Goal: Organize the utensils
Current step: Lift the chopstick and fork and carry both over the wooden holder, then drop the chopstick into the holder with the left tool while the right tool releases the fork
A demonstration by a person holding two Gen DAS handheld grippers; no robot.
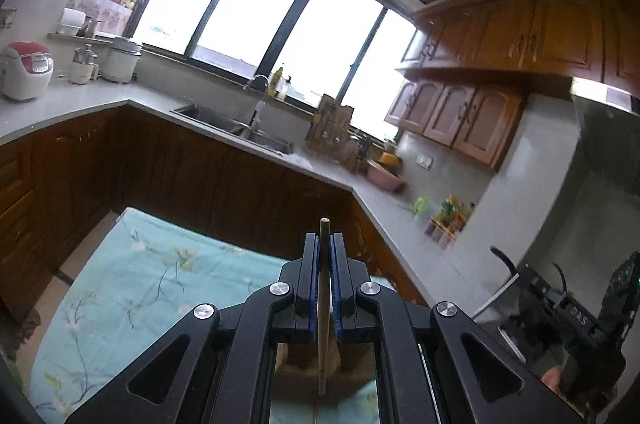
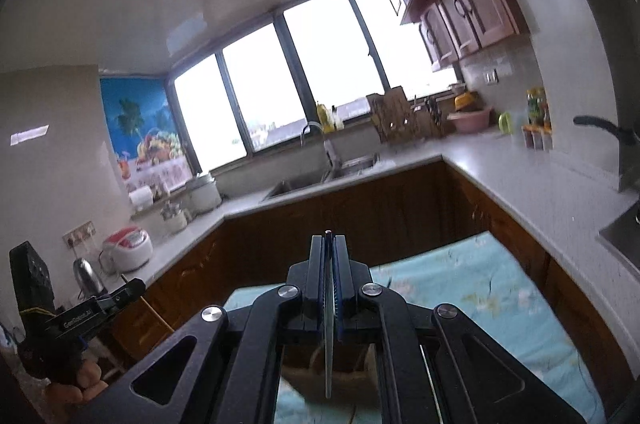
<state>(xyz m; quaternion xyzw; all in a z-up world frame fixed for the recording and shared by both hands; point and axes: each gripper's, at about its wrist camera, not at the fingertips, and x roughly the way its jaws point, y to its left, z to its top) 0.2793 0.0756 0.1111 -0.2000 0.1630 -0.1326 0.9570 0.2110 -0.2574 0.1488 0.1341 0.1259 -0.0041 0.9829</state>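
Looking through the left wrist view first: the left gripper (image 1: 325, 244) has its jaws pinched nearly together on a thin wooden chopstick (image 1: 323, 304), which runs straight down the centre of the frame between the blue pads (image 1: 316, 288). Its tip pokes out just past the fingertips, and the other end hangs low in the frame over a brown container (image 1: 312, 364) that I can't identify properly. Under all that sits a light blue floral cloth (image 1: 132, 276), lower left. The sink (image 1: 236, 128) shows mid-frame, and the other gripper is at the right edge.

Right wrist view, pretty similar deal: the right gripper (image 2: 329, 244) is clamped tight on a flat, thin utensil (image 2: 329, 344), seen edge-on, grey-green, maybe metal, can't tell what kind. It lies dead centre between the jaws, top end level with the fingertips, bottom end dangling above the same brownish container (image 2: 320, 380). The floral cloth (image 2: 480, 284) spreads to the lower right, and a red-and-white rice cooker (image 2: 128, 248) sits on the counter at left.
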